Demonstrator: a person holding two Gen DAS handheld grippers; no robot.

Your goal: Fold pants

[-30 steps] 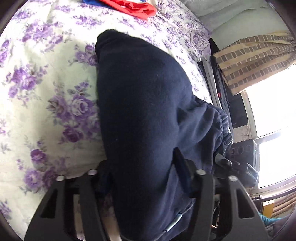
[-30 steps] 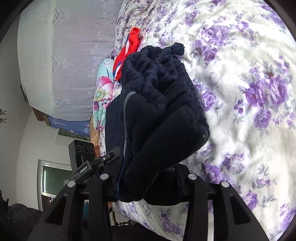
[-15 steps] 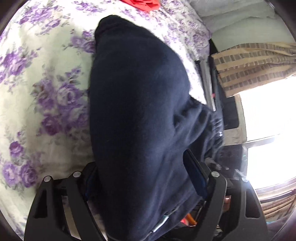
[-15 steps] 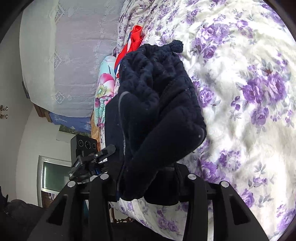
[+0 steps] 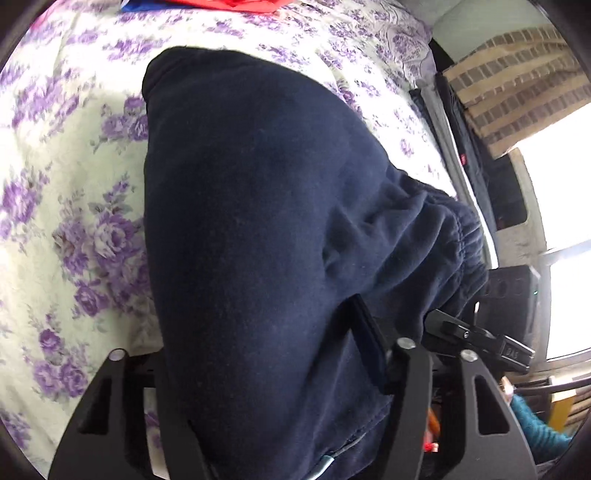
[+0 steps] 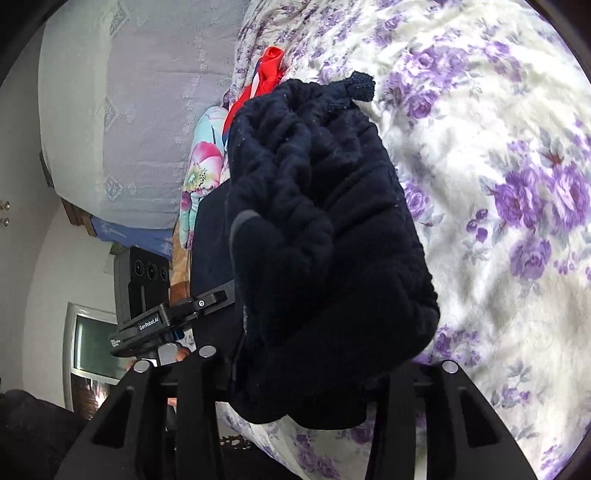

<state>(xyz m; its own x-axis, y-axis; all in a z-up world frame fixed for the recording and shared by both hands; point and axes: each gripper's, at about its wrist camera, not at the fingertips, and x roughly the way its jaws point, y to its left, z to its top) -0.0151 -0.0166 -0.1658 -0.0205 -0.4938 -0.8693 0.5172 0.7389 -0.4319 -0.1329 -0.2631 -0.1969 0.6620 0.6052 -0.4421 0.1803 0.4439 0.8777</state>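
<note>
Dark navy pants (image 5: 258, 221), folded into a thick bundle, lie lengthwise on the floral bedspread (image 5: 74, 184). In the left wrist view my left gripper (image 5: 258, 332) has the near end between its closing jaws. One pad (image 5: 365, 332) dents the cloth; the other finger is hidden under it. The elastic waistband (image 5: 461, 240) bunches to the right, by my right gripper (image 5: 480, 343). In the right wrist view my right gripper (image 6: 314, 350) is shut on the bunched pants (image 6: 325, 229), which hide its fingertips. My left gripper's body (image 6: 166, 321) shows at the left.
A red cloth (image 5: 229, 5) (image 6: 266, 74) lies at the far end of the bed. A flowered pillow (image 6: 203, 166) and a lace hanging (image 6: 129, 110) are beyond it. A brick-patterned curtain (image 5: 517, 81) and a bright window flank the bed's edge. A teal sleeve (image 5: 535, 424) shows low right.
My left gripper's jaws spread wider around the pants, then came back in on them, and the gripper shifted a little over the bed. The right gripper kept its hold and stayed still.
</note>
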